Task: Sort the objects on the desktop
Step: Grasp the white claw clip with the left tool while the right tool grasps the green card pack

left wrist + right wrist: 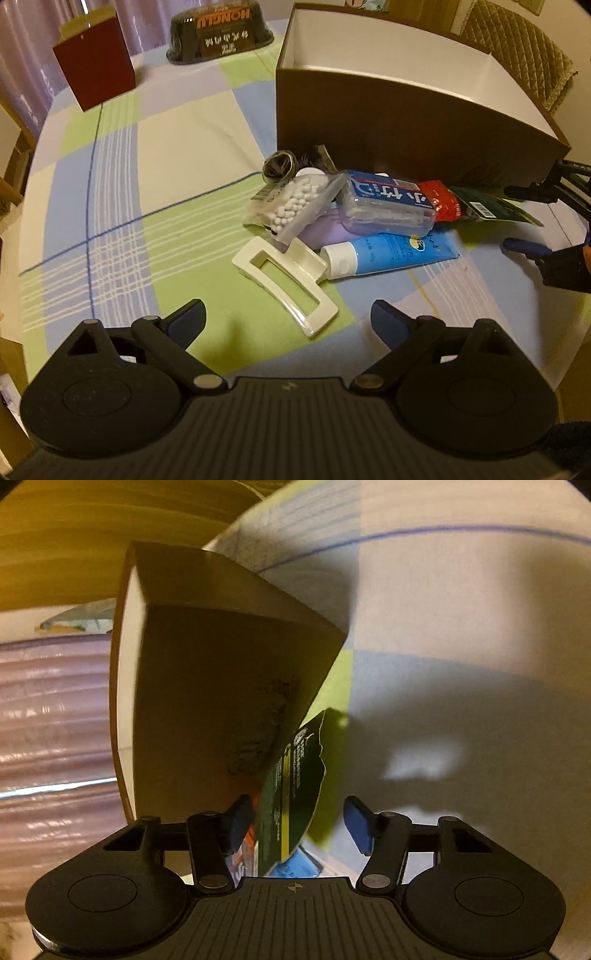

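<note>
**Green card lies between the right tongs, beside the brown box**

The brown box (406, 122) stands open-topped on the desk (166, 147), and what shows of its white inside is bare. All the loose things lie in a heap against the near wall of that box: a blue tube (391, 253), a clear case with a blue label (388, 206), a clear box of white beads (299, 205), a white hair claw (288, 284), a red packet (441, 201) and, at the box's right-hand corner, a dark green card packet (491, 210).

The turning relation is at that corner. The right tongs (299, 825) stand spread, and the green card runs between them, its long axis pointing away along the fingers toward the box wall; it sits close to one finger and clear of the other, so nothing is gripped. The right hand is plainly the nearer to it.

The left tongs (288, 325) hover spread wide, the hair claw just beyond them and angled across their gap.
</note>
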`<state>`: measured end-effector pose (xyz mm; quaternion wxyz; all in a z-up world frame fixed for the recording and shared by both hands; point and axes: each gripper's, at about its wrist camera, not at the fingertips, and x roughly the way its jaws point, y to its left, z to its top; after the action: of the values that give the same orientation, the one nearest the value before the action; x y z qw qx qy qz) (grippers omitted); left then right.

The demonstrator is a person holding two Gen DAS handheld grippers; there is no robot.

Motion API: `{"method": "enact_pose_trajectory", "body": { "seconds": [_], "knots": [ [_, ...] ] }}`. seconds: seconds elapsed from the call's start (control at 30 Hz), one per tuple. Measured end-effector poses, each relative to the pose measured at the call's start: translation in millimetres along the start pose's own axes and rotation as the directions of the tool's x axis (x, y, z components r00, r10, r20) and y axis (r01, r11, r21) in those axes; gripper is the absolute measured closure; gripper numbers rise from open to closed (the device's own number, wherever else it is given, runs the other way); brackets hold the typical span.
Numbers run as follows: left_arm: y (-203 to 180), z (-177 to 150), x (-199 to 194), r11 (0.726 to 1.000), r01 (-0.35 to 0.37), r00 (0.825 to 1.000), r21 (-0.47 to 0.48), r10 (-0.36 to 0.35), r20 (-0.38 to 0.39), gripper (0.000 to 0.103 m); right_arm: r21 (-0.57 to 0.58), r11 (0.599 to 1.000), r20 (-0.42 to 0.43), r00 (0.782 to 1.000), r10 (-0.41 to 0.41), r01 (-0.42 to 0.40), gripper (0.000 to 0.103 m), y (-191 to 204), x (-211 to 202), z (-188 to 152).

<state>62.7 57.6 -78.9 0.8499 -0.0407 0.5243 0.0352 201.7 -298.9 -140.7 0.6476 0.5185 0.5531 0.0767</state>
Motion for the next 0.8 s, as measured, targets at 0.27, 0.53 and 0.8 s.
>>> {"method": "enact_pose_trajectory", "body": {
  "seconds": [0.27,0.53,0.8],
  "knots": [
    [5.0,5.1,24.5,0.997,0.035,0.999,-0.063,-0.036,-0.011,0.014,-0.044,0.996,-0.044,0.997,0.071,-0.073,0.101,13.4,-11.7,25.6],
    [10.8,0.6,46.5,0.996,0.055,0.998,-0.069,-0.057,-0.028,0.055,-0.141,0.986,-0.076,0.994,0.078,-0.088,0.103,25.9,-35.0,34.7],
    [26.3,-12.9,34.0,0.993,0.107,0.994,-0.05,-0.109,-0.026,0.072,-0.217,0.972,-0.12,0.991,0.065,-0.09,0.103,21.9,-31.7,2.7]
  ]
}}
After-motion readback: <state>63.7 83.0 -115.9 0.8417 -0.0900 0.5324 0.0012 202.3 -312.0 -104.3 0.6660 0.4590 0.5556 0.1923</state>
